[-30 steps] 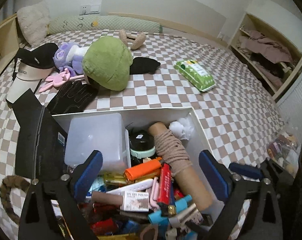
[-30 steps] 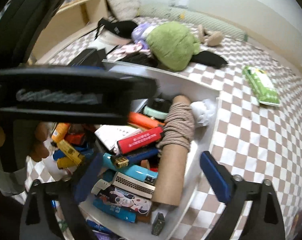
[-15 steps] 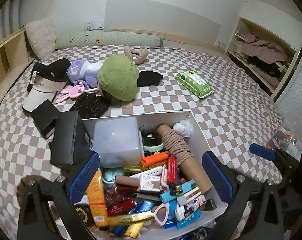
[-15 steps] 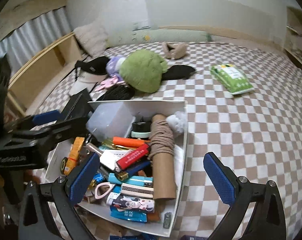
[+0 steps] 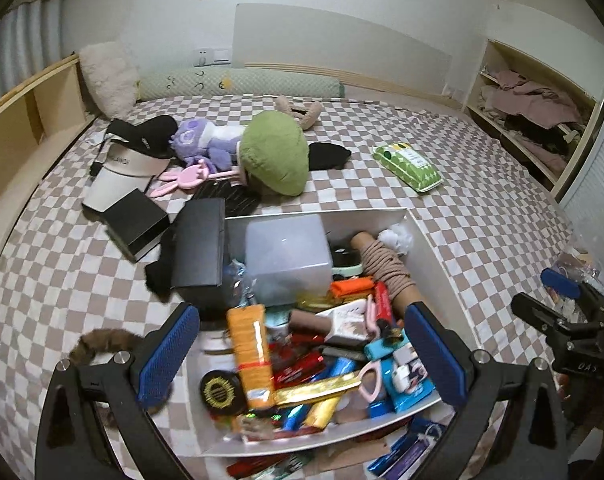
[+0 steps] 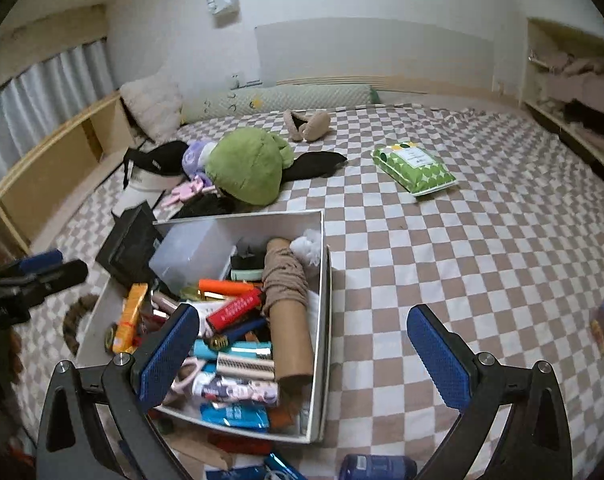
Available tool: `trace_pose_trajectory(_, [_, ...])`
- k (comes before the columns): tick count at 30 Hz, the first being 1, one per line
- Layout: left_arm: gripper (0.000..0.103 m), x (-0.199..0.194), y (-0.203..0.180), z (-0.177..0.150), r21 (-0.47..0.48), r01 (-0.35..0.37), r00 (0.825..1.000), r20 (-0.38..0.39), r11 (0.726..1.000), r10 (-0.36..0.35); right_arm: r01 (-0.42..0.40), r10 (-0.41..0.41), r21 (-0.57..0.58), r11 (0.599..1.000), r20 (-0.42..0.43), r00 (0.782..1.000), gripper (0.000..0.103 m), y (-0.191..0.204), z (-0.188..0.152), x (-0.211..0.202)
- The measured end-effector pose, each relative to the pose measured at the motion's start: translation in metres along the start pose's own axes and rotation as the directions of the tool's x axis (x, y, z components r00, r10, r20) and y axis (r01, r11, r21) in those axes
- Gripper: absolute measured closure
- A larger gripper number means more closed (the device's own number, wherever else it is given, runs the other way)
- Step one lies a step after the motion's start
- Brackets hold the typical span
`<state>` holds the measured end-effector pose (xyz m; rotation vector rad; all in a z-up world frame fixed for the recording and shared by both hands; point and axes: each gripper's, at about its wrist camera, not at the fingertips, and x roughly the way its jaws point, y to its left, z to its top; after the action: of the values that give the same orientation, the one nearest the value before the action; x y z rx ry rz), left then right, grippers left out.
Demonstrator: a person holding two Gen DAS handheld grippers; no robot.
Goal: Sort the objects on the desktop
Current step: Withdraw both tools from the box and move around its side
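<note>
I hold my left tongs and right tongs wide open, both empty, above the white box on the bed. The box is crammed: a cardboard tube wound with cord, a red lighter, an orange tube, and a clear plastic tub at the back. The small glossy pieces look light but slippery; I would pinch each across its narrow middle. The cardboard tube looks stiff, best taken mid-length. The checked bedcover is soft and will give under pressure. A green plush, caps and a wipes pack lie beyond the box, shelves along both walls.
</note>
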<state>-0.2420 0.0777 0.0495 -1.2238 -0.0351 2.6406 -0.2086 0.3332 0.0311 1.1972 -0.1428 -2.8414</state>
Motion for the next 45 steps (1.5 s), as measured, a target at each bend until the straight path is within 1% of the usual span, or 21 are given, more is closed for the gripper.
trace_pose_trajectory(3, [0.0, -0.006, 0.008, -0.008, 0.001, -0.009, 1.0, -0.004, 1.0, 0.009, 0.014, -0.014, -0.012, 1.0, 0.0, 1.0, 0.0, 0.005, -0.003, -0.006])
trace_pose_trajectory(12, [0.0, -0.028, 0.024, -0.03, 0.013, 0.003, 1.0, -0.021, 1.0, -0.003, -0.022, 0.023, -0.053, 0.998, 0.027, 0.999, 0.0, 0.017, -0.009, -0.026])
trace_pose_trajectory(19, [0.0, -0.038, 0.026, -0.044, 0.047, 0.008, 1.0, -0.028, 0.999, -0.007, -0.052, 0.052, -0.071, 0.996, 0.002, 0.999, 0.0, 0.022, -0.02, -0.028])
trace_pose_trajectory(25, [0.0, -0.036, 0.026, -0.057, 0.084, 0.007, 0.998, -0.057, 0.996, -0.002, -0.036, 0.033, -0.093, 0.995, -0.026, 0.999, 0.0, 0.023, -0.035, -0.029])
trace_pose_trajectory(28, [0.0, -0.033, 0.026, -0.064, 0.1, 0.011, 0.997, -0.076, 0.995, -0.003, -0.048, 0.043, -0.084, 0.995, -0.062, 0.997, 0.0, 0.02, -0.042, -0.026])
trace_pose_trajectory(30, [0.0, -0.031, 0.026, -0.068, 0.113, -0.006, 0.997, -0.079, 0.994, 0.015, -0.044, 0.037, -0.087, 0.995, -0.08, 0.996, 0.0, 0.018, -0.047, -0.025])
trace_pose_trajectory(34, [0.0, -0.026, 0.025, -0.078, 0.144, -0.016, 0.994, -0.105, 0.989, 0.031, -0.036, 0.021, -0.112, 0.993, -0.133, 0.991, 0.0, 0.018, -0.056, -0.02])
trace_pose_trajectory(38, [0.0, -0.021, 0.023, -0.087, 0.173, -0.006, 0.991, -0.133, 0.985, 0.029, -0.032, 0.003, -0.153, 0.988, -0.185, 0.983, 0.0, 0.018, -0.067, -0.016])
trace_pose_trajectory(41, [0.0, -0.017, 0.02, -0.095, 0.207, 0.004, 0.987, -0.157, 0.978, 0.03, -0.018, -0.02, -0.18, 0.983, -0.209, 0.978, 0.0, 0.016, -0.075, -0.014])
trace_pose_trajectory(45, [0.0, -0.008, 0.017, -0.111, 0.239, 0.027, 0.978, -0.209, 0.971, 0.024, -0.027, -0.021, -0.171, 0.985, -0.273, 0.962, 0.0, 0.009, -0.09, -0.006])
